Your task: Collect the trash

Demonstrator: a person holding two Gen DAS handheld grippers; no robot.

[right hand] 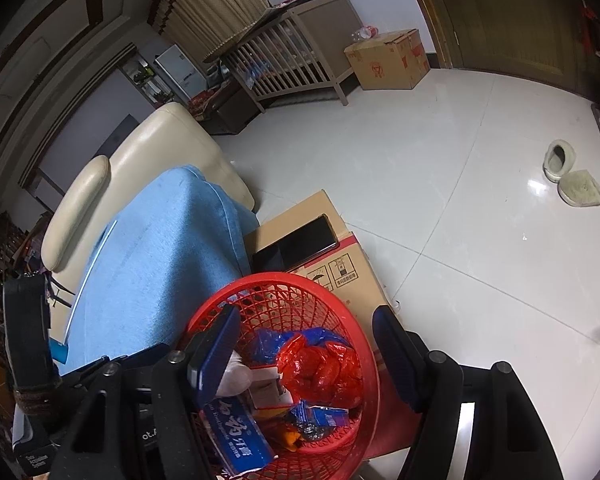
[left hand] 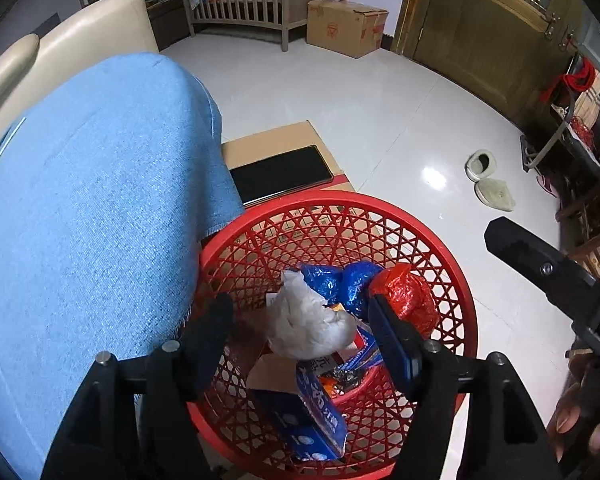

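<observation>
**Handling the Collected Trash in the Basket**

Start at the left of the scene. A blue woven fabric cover [left hand: 92, 200] lies over a cream padded chair [left hand: 100, 28]; no trash shows on it.

Just right of the cover, a red plastic lattice basket [left hand: 452, 264] stands on a flat brown cardboard box [left hand: 276, 140], near a black phone [left hand: 280, 174]. All the trash in view lies inside this basket.

The left gripper [left hand: 300, 332] hangs over the basket with its jaws parted and nothing pressed between them. Below it lies a crumpled grey-white plastic bag [left hand: 312, 324]: judge it light and soft, so pinch a gathered fold, not the smooth face. Near it lies a blue printed carton [left hand: 304, 412]; it looks stiffer but crushable, so take it across its narrow sides.

Further right sit two blue crinkled plastic wads [left hand: 340, 280] and a red crinkled plastic wad [left hand: 408, 300]. Expect these to be slippery and springy; grip the thickest bunch.

The right gripper [right hand: 304, 360] stands half open over the same basket, holding nothing.

To move the basket, take its rim; the lattice wall will likely flex.
</observation>
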